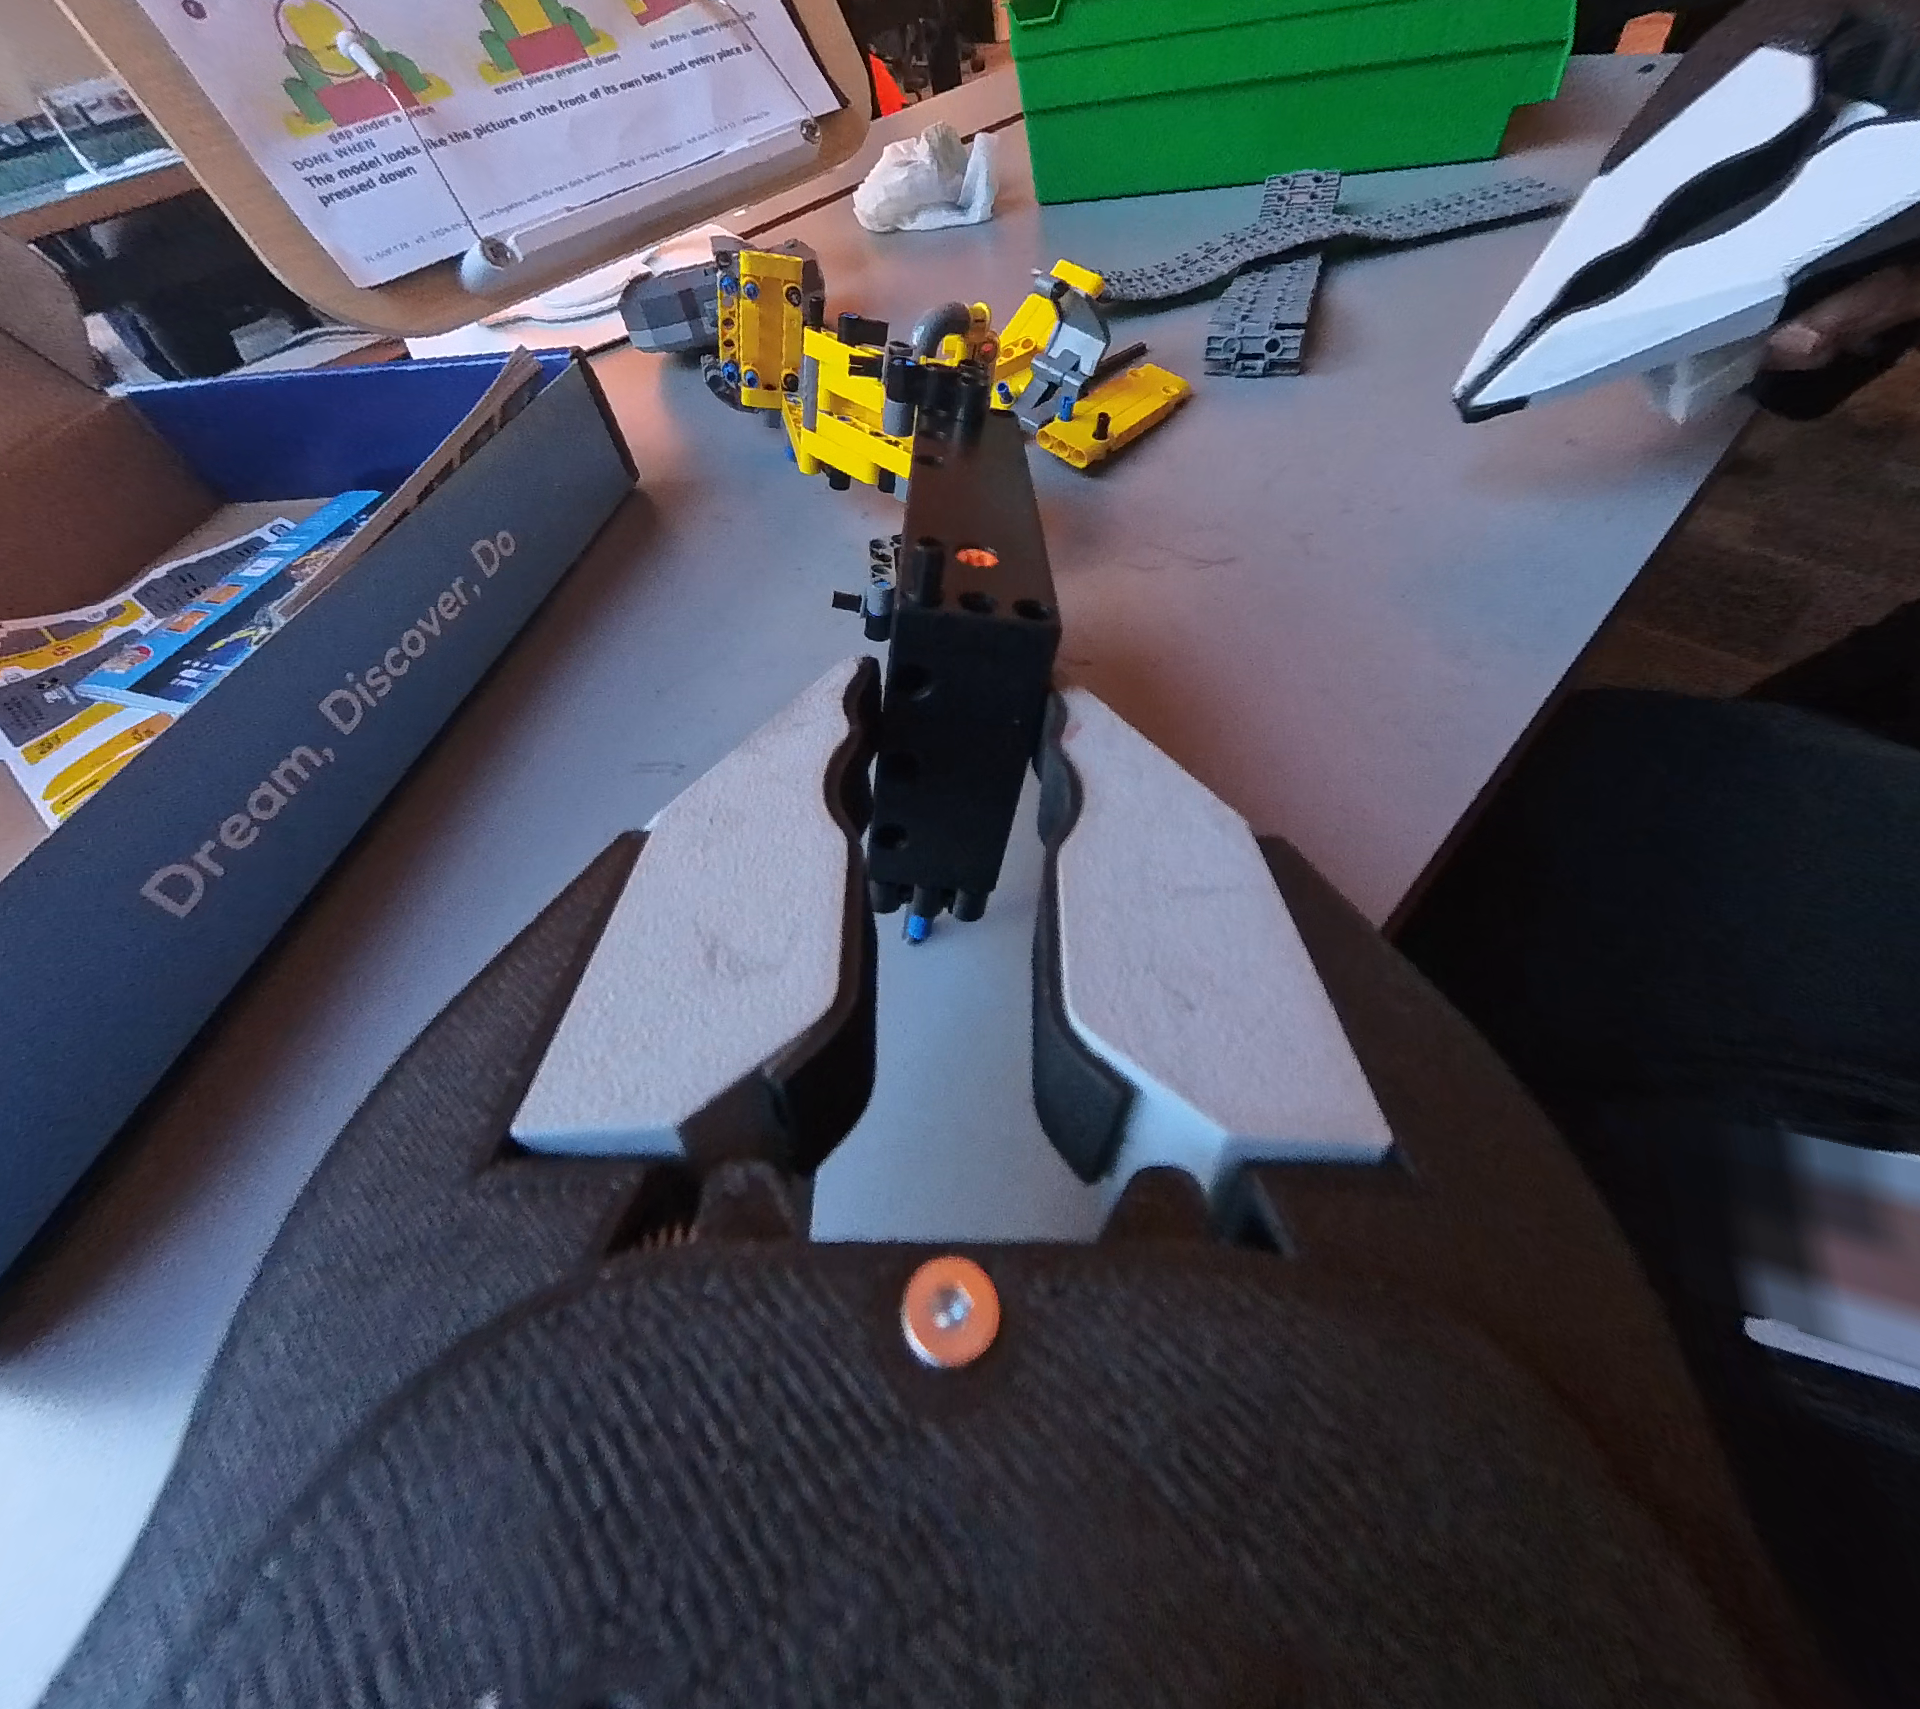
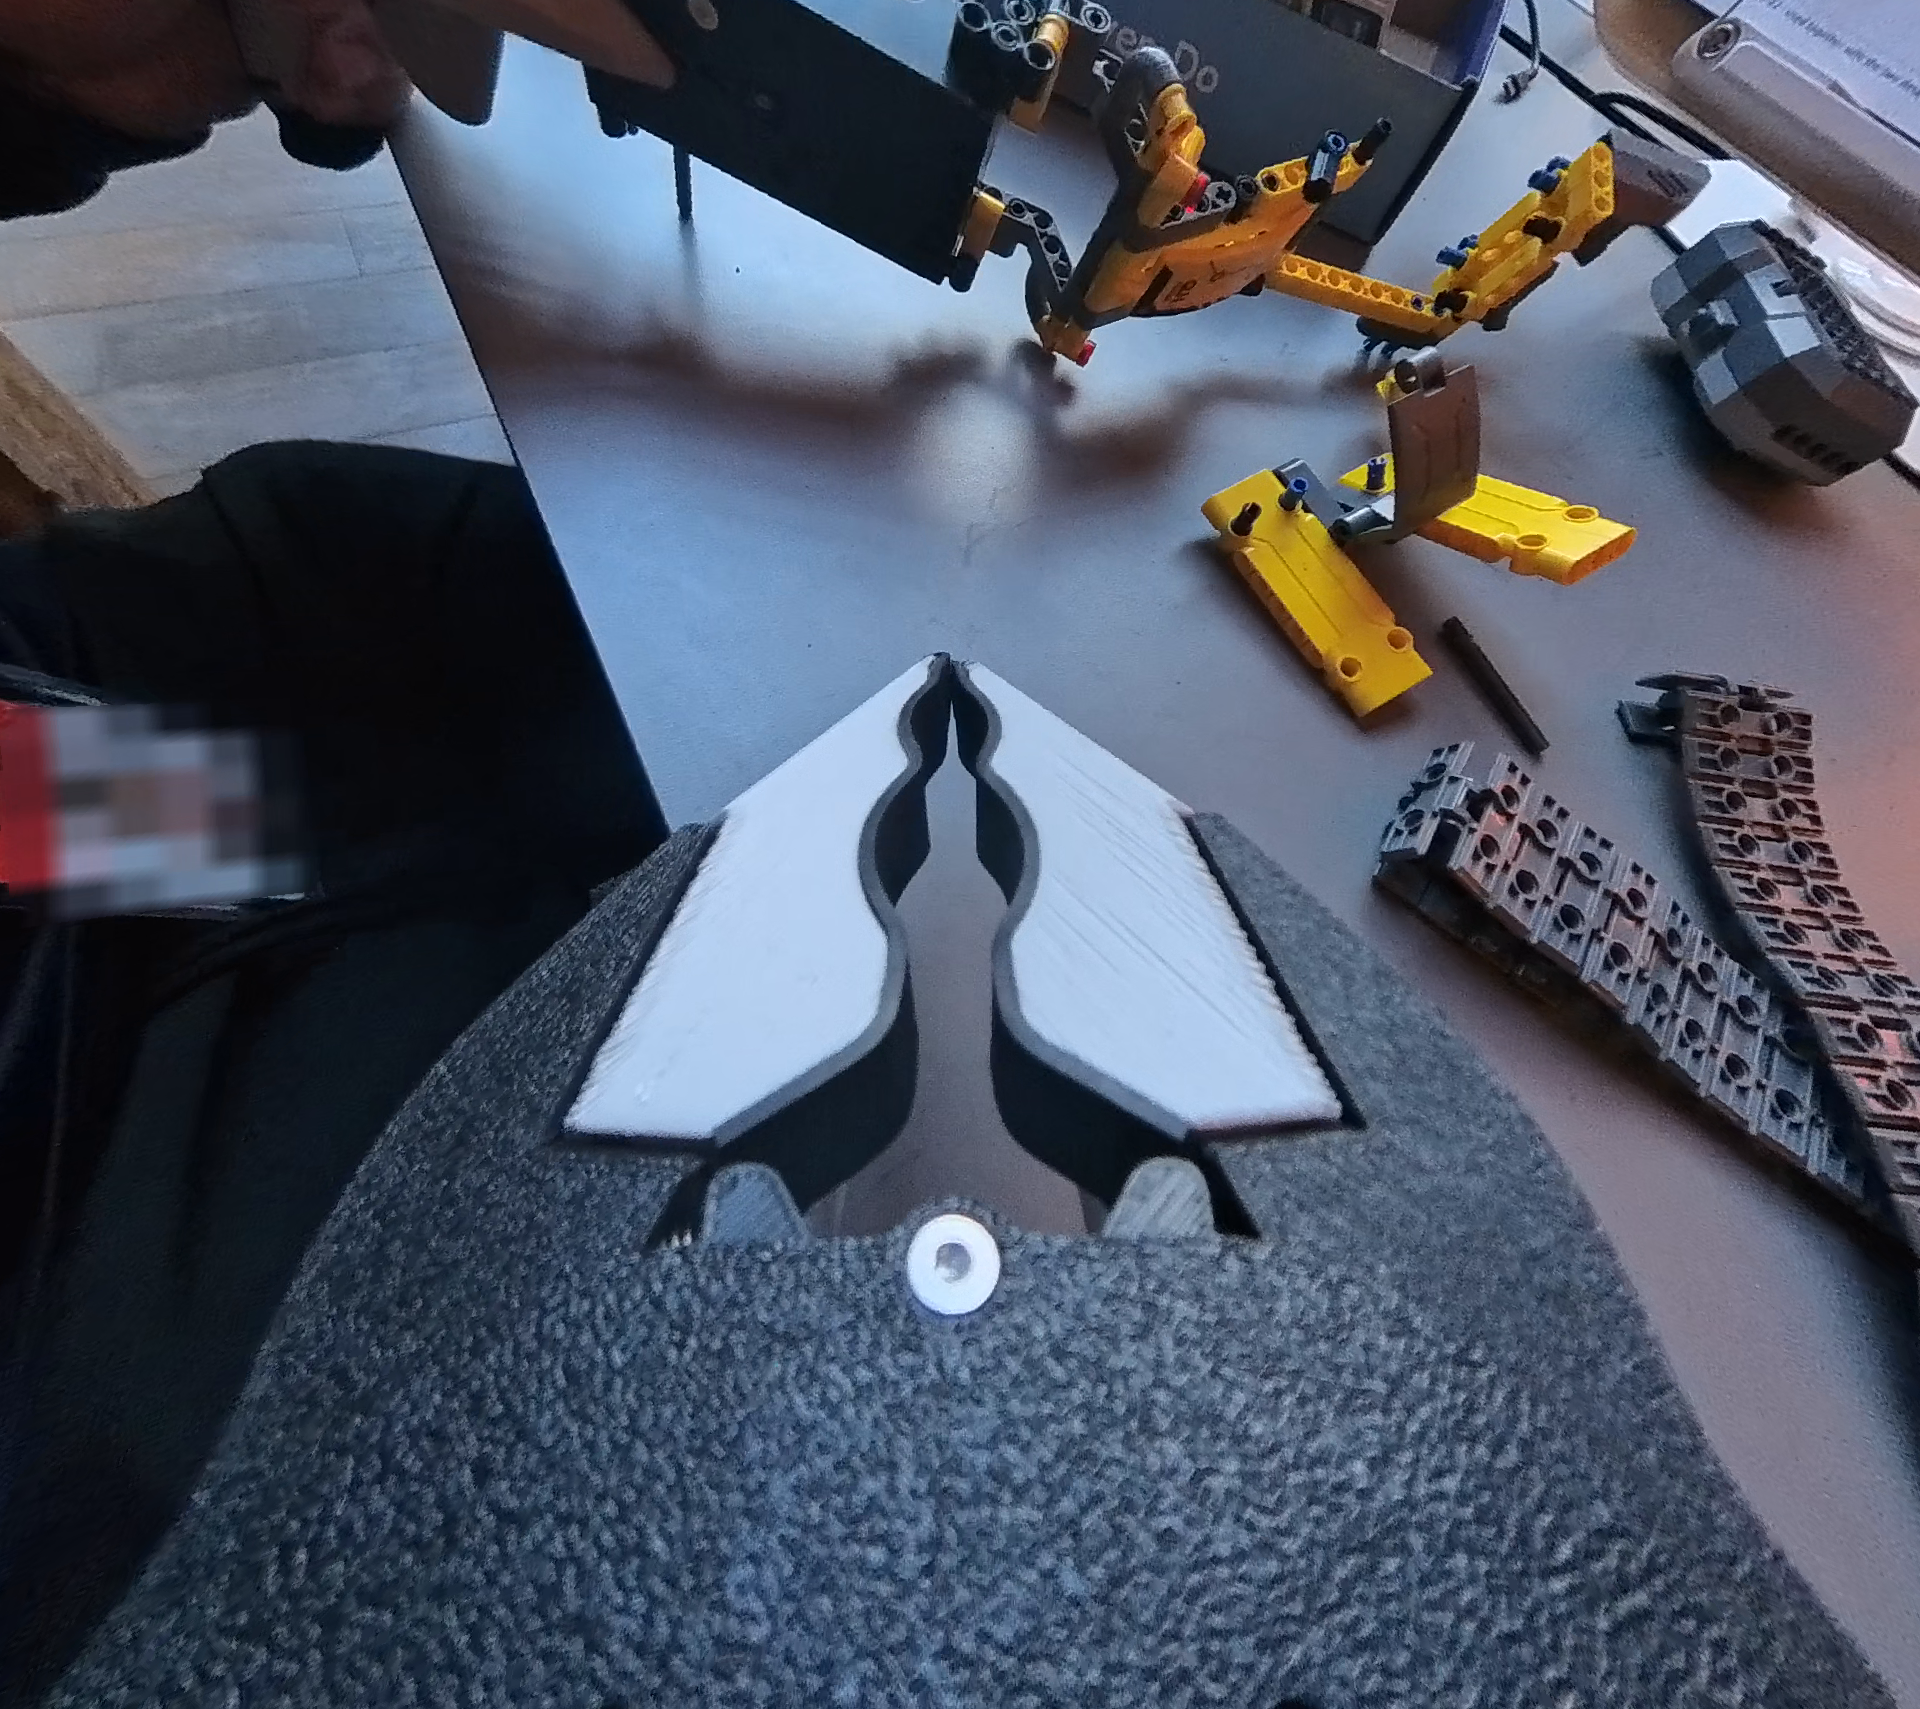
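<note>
Left wrist view: our left gripper [image 1: 961,703] is clamped on a long black block [image 1: 971,672], lifted over the grey table [image 1: 1299,620]; its far end joins the yellow model [image 1: 862,402]. Green bin [image 1: 1288,49] behind.

Right wrist view: our right gripper [image 2: 951,672] has fingers together, holding nothing, above the table [image 2: 831,537]. Yellow panels [image 2: 1320,589] and grey tracks [image 2: 1621,942] lie to its right.

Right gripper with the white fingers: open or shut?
Shut and empty. In the right wrist view the right gripper has its white fingers meeting at the tips, nothing between them, above the grey table.
</note>
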{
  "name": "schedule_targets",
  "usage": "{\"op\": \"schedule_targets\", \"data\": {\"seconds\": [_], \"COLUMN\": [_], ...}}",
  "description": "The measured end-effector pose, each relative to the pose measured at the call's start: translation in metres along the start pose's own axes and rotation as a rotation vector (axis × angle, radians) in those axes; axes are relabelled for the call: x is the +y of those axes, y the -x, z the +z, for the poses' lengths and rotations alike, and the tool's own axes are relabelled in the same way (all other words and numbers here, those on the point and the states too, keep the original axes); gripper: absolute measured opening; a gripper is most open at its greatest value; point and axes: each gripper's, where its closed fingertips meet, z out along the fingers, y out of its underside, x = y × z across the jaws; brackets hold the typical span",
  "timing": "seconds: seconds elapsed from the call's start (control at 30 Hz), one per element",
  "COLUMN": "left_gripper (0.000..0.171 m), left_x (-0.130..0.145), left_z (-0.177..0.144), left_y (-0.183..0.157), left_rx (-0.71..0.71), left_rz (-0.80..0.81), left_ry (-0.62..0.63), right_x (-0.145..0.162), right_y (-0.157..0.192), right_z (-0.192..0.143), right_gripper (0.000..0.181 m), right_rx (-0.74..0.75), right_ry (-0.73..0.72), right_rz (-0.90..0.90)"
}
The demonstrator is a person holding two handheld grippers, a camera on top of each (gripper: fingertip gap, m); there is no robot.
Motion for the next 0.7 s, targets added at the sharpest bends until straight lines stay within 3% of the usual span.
{"op": "schedule_targets", "data": {"seconds": [0.7], "left_gripper": [0.029], "left_x": [0.0002], "left_z": [-0.0001], "left_y": [-0.0001], "left_rx": [0.027], "left_rz": [-0.049], "left_ry": [-0.007], "right_x": [0.0024], "right_y": [0.0065], "right_z": [0.0018], "right_gripper": [0.0], "right_rx": [-0.067], "right_ry": [0.021], "right_rz": [0.01]}}
